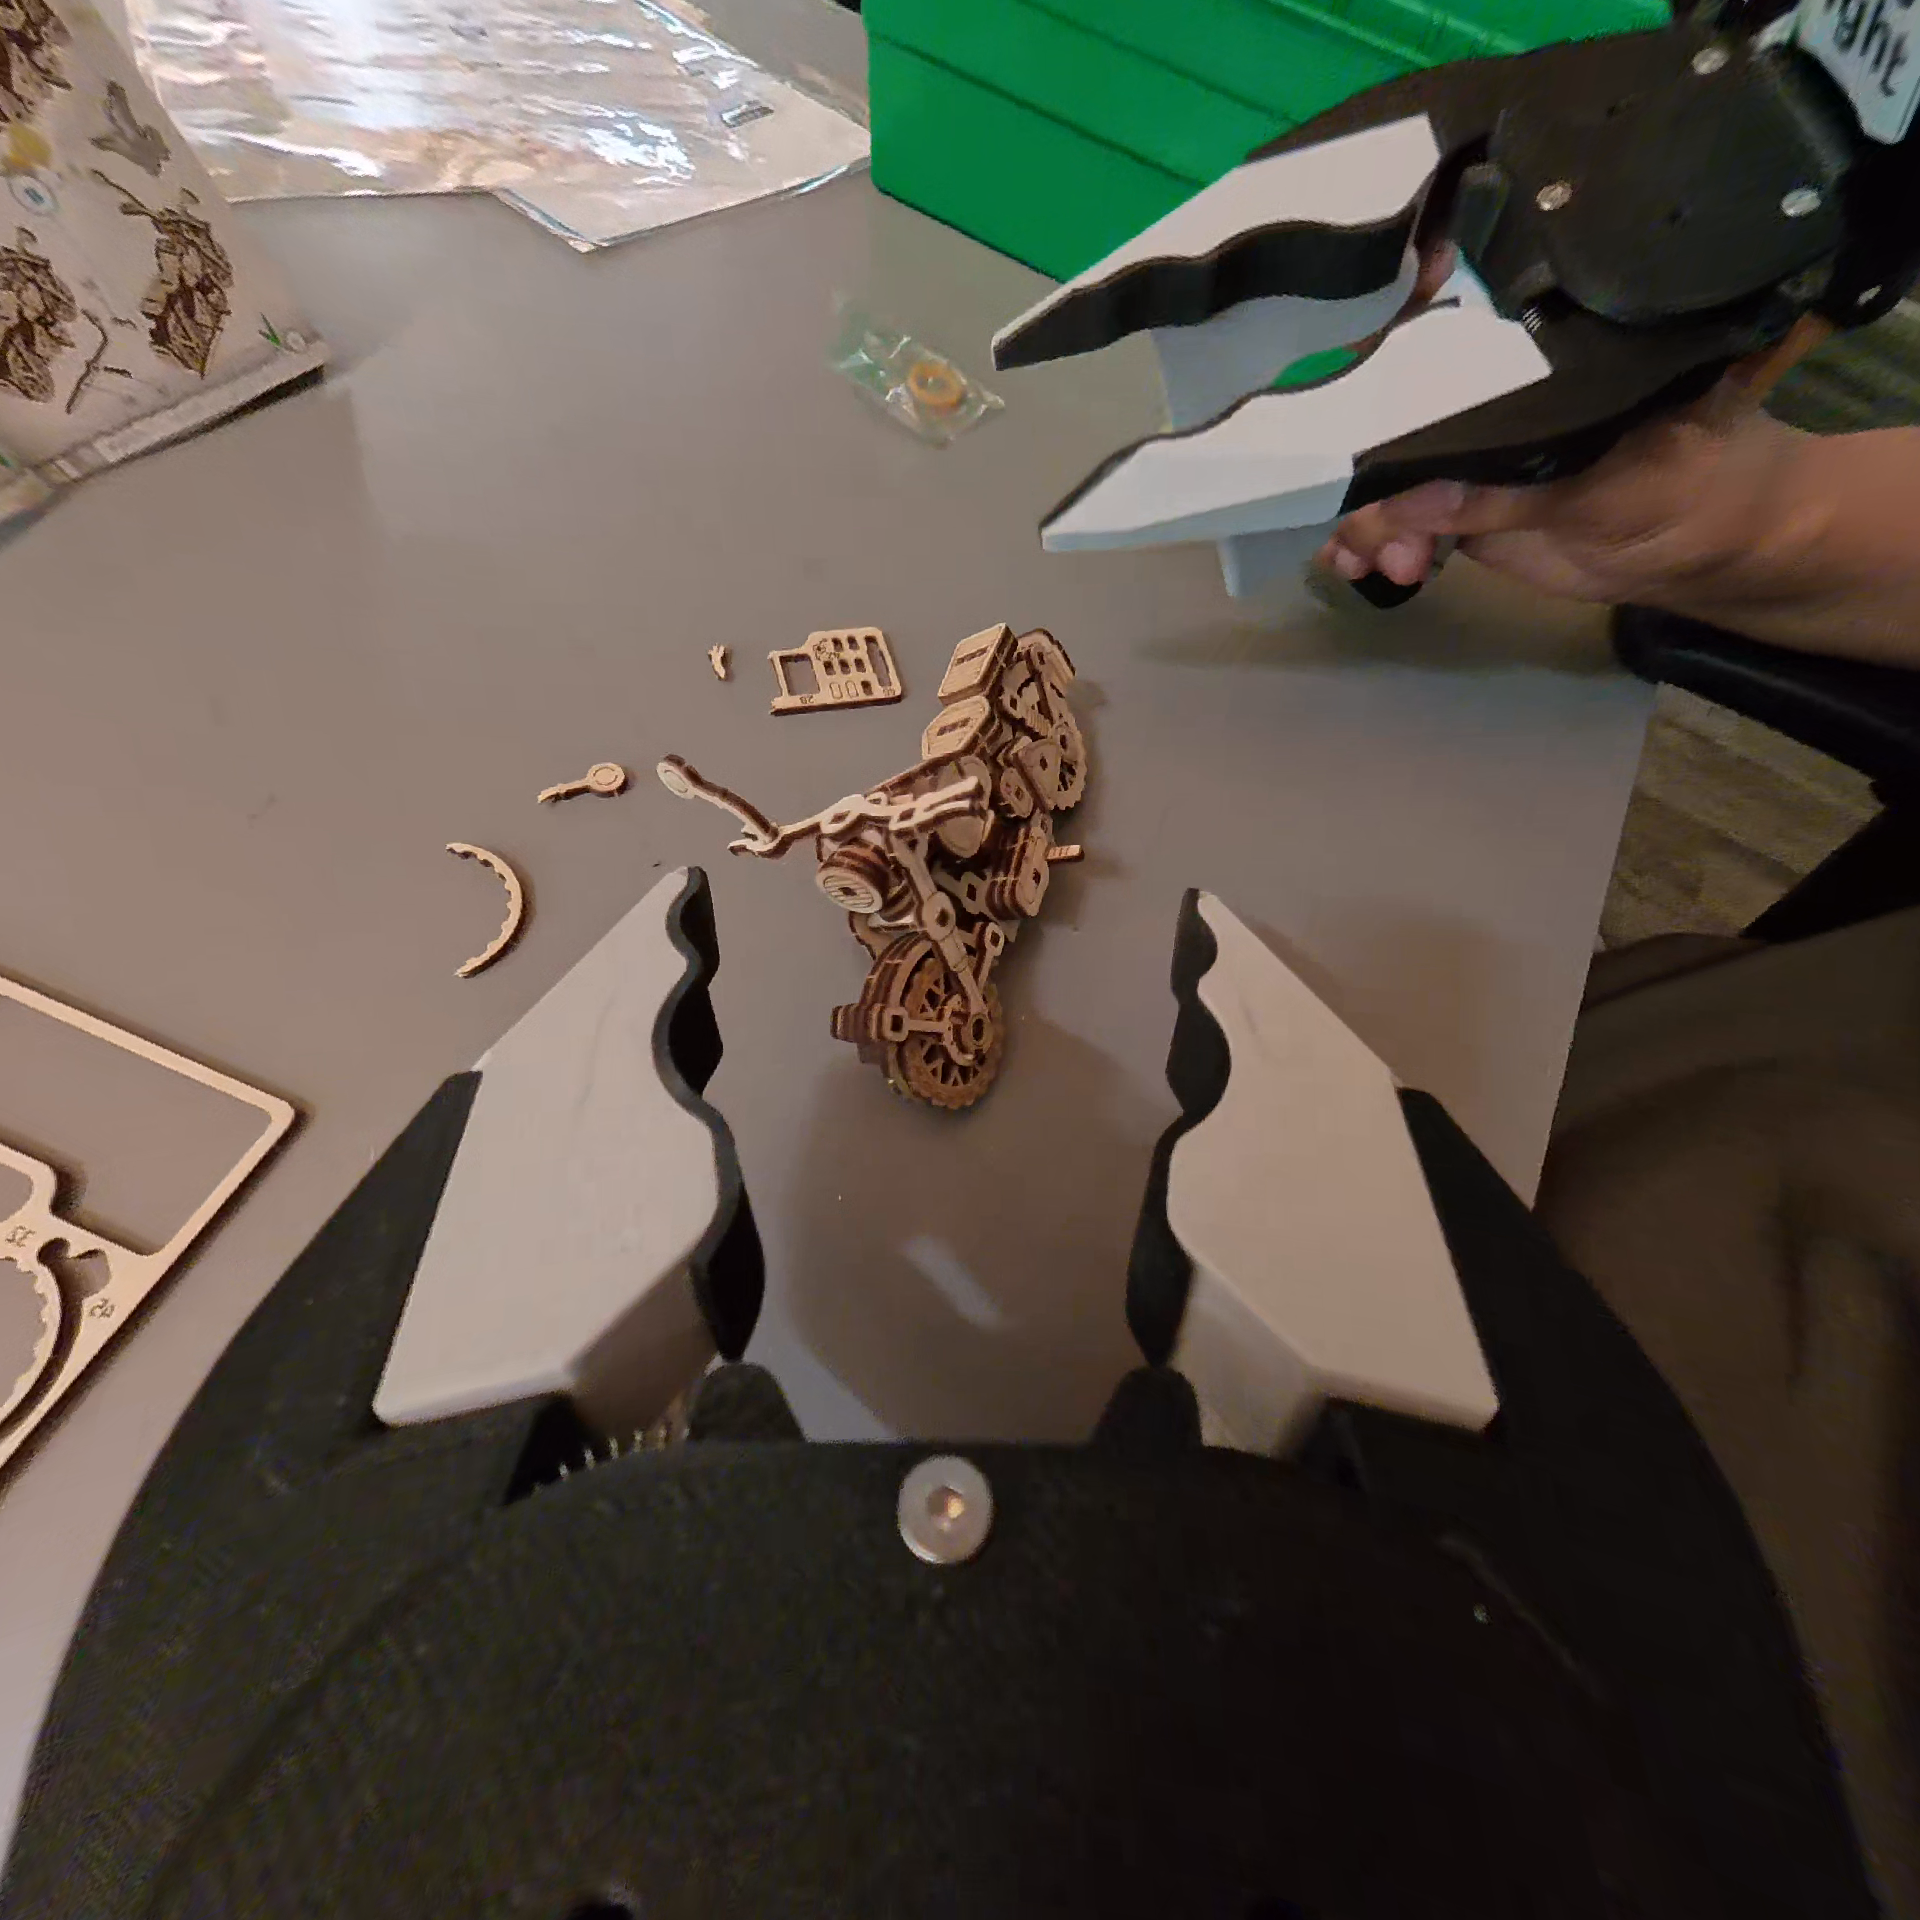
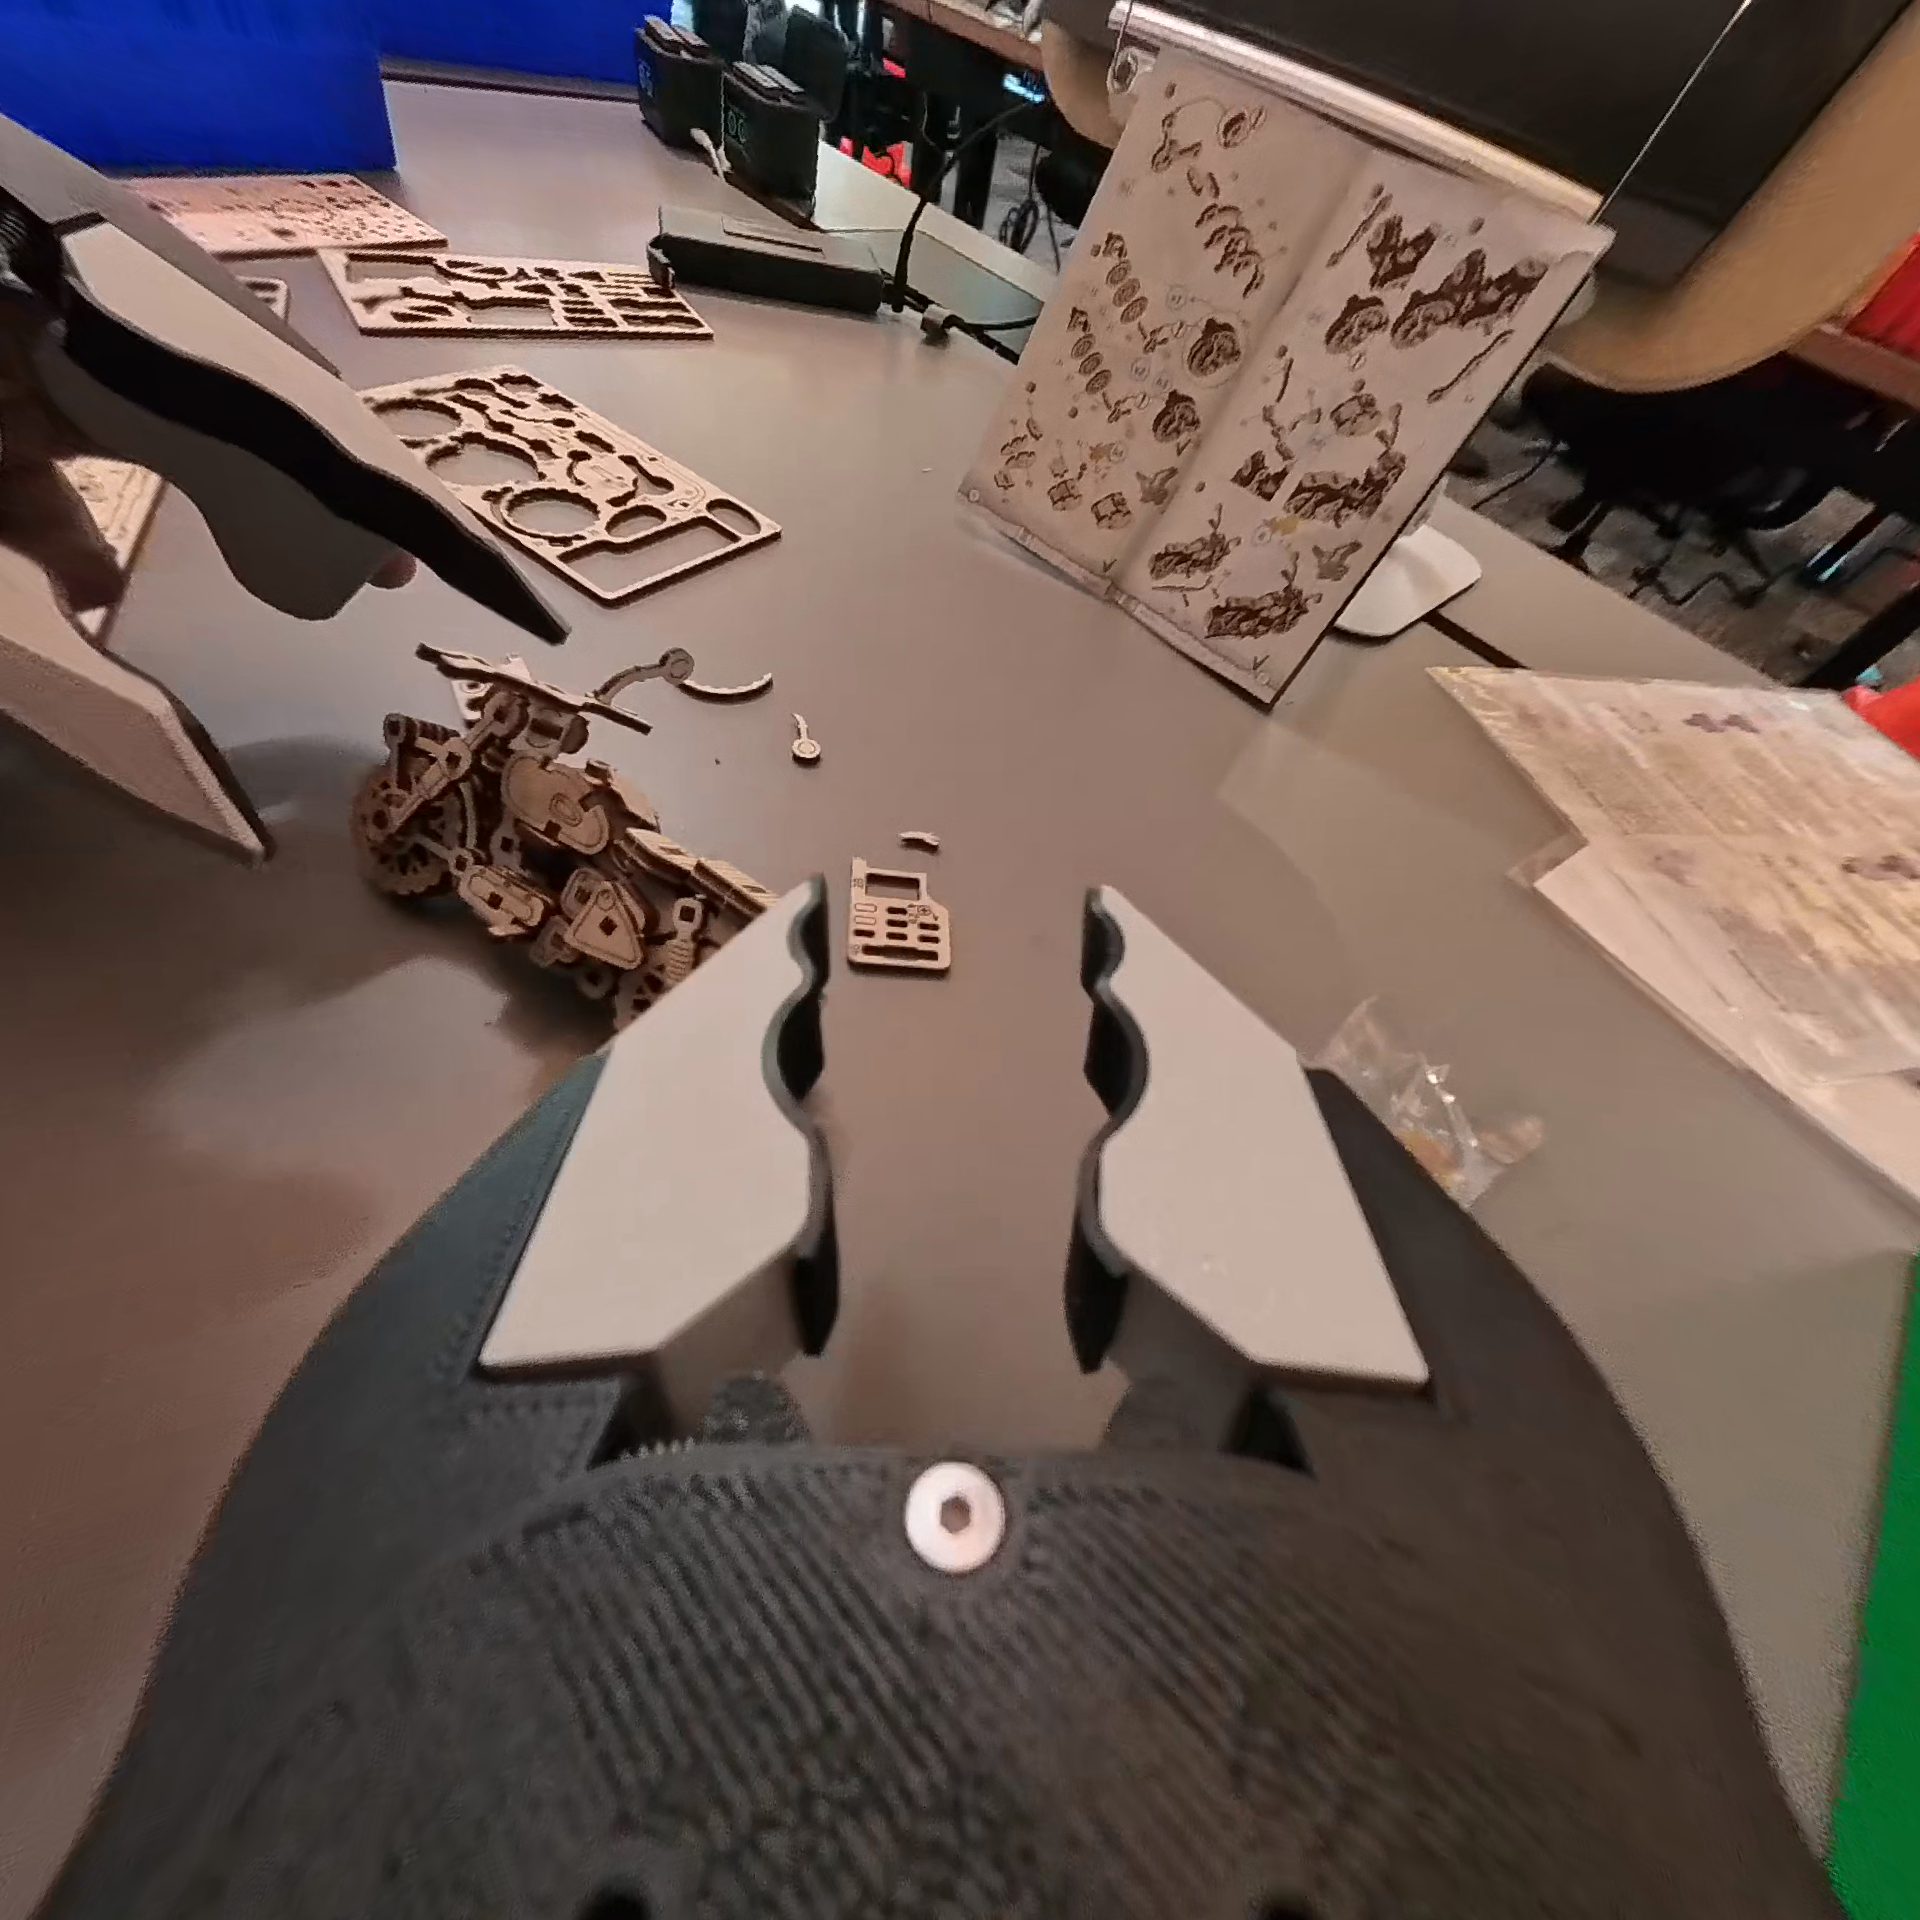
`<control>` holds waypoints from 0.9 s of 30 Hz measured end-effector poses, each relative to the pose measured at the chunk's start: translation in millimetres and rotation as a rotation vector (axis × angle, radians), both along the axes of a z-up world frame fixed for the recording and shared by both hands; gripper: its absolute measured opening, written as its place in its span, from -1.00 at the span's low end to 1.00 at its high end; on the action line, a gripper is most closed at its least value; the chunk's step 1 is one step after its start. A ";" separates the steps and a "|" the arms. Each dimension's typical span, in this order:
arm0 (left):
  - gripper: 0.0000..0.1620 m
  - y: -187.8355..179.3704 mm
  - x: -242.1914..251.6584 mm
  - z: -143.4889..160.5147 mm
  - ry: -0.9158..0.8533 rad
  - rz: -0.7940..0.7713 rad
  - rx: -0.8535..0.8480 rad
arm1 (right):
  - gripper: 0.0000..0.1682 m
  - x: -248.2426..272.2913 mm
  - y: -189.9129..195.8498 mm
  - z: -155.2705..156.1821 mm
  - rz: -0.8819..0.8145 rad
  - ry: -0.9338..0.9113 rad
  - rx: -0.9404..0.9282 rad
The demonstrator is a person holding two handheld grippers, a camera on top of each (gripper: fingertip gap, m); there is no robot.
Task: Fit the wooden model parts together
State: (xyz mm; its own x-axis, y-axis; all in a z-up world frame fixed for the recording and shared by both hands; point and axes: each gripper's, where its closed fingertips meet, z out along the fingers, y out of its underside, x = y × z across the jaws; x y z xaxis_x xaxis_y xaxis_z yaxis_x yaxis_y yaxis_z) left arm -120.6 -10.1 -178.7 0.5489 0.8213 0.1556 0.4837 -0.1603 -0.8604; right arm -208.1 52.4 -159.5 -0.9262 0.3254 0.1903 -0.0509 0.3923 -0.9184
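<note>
A part-built wooden motorcycle model (image 1: 956, 862) lies on its side on the grey table (image 1: 364, 571); it also shows in the right wrist view (image 2: 520, 831). Loose parts lie to its left: a toothed arc (image 1: 494, 909), a small round-headed piece (image 1: 587, 781) and a rectangular slotted piece (image 1: 836, 670). My left gripper (image 1: 943, 894) is open and empty, held above the model's front wheel. My right gripper (image 2: 954, 894) is open and empty, with the slotted piece (image 2: 899, 914) just by its left fingertip. The right gripper also shows in the left wrist view (image 1: 1023, 447), raised beyond the model.
A green box (image 1: 1091, 114) stands at the back. A small plastic bag of parts (image 1: 920, 379) lies near it. An instruction sheet (image 2: 1278, 395) stands propped up. Punched wooden sheets (image 2: 561, 478) lie behind the model. The table edge (image 1: 1600, 883) runs close on the right. The rectangular slotted piece (image 1: 836, 670) is about 7 cm from my right fingertips. It turns up in the right wrist view (image 2: 885, 914) as well.
</note>
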 end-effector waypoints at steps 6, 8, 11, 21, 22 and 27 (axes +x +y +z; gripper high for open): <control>0.07 -3.5 -1.4 -4.9 -0.018 0.011 0.013 | -0.24 -2.6 2.7 -5.3 -0.006 -0.087 0.003; 0.07 -3.7 -1.6 -6.8 -0.017 0.009 0.000 | -0.23 -3.0 2.9 -6.0 -0.007 -0.095 0.002; 0.07 -3.7 -1.9 -9.3 -0.011 0.005 -0.016 | -0.17 -5.5 2.9 -7.6 -0.019 -0.086 0.003; 0.07 -7.2 -4.0 -7.7 -0.020 0.013 0.032 | -0.12 -6.3 1.7 -13.3 -0.021 -0.131 0.002; 0.07 -7.6 -4.1 -7.5 -0.021 0.015 0.035 | -0.11 -6.5 1.7 -13.6 -0.021 -0.135 0.002; 0.07 -7.9 -4.4 -7.9 -0.029 0.016 0.045 | -0.12 -7.0 1.9 -13.7 -0.022 -0.141 0.000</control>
State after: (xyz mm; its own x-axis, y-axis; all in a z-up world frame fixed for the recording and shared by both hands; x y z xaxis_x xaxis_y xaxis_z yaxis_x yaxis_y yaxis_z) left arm -125.0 -18.0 -186.6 0.5302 0.8219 0.2082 0.5107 -0.1135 -0.8522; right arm -215.1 54.3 -173.2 -0.9365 0.3458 0.0584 0.0877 0.3921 -0.9157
